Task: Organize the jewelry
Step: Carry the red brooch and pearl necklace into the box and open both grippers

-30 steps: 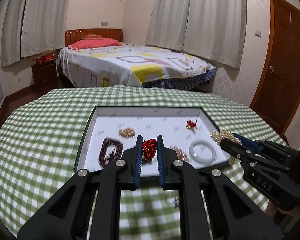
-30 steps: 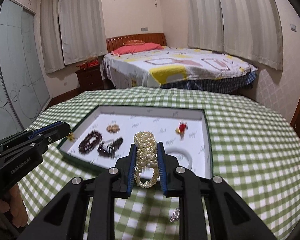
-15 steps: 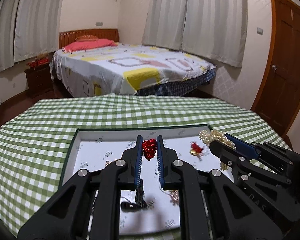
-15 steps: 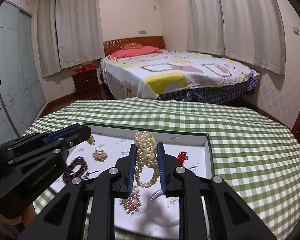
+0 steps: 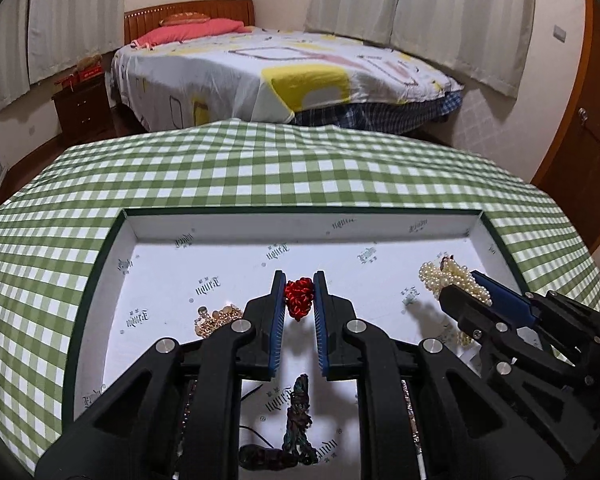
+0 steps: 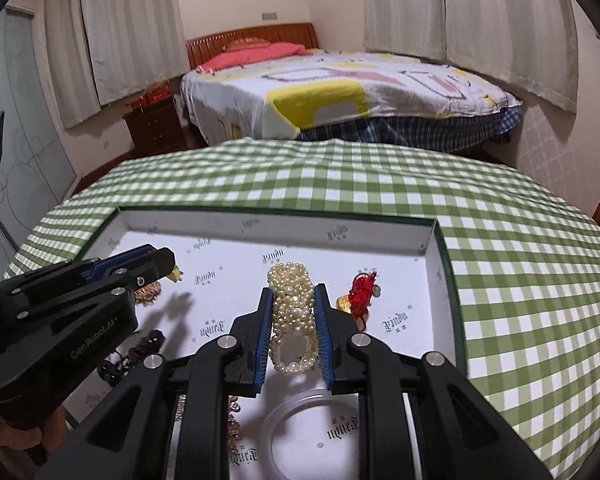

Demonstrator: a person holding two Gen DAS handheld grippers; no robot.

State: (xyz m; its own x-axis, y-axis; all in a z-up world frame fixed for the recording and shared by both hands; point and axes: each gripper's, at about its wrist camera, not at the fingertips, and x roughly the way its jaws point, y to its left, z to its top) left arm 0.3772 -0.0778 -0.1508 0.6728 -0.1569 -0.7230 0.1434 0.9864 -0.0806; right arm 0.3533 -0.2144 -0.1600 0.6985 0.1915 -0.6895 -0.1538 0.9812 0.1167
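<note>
A shallow white-lined tray (image 5: pixel 300 213) with a dark green rim lies on the green checked table. My left gripper (image 5: pixel 299 285) hovers over its middle, shut on a small red knotted ornament (image 5: pixel 299 298). To its right my right gripper (image 5: pixel 458 294) holds a pearl bracelet (image 5: pixel 434 276) above the tray's right part. In the right wrist view the right gripper (image 6: pixel 294 294) is shut on the pearl bracelet (image 6: pixel 292 312), and the left gripper (image 6: pixel 162 260) reaches in from the left above the tray (image 6: pixel 276 211).
Inside the tray lie a gold bead cluster (image 5: pixel 216 320), a dark cord piece (image 5: pixel 298 420), a red and gold charm (image 6: pixel 360 294), a clear bangle (image 6: pixel 312 420) and dark beads (image 6: pixel 148 344). Checked tablecloth (image 6: pixel 520 280) surrounds the tray. A bed (image 5: pixel 284 68) stands beyond.
Both grippers have moved forward and down, from the tray's near edge to over its inside. Each keeps its hold, and the tray's far wall looks much nearer.
</note>
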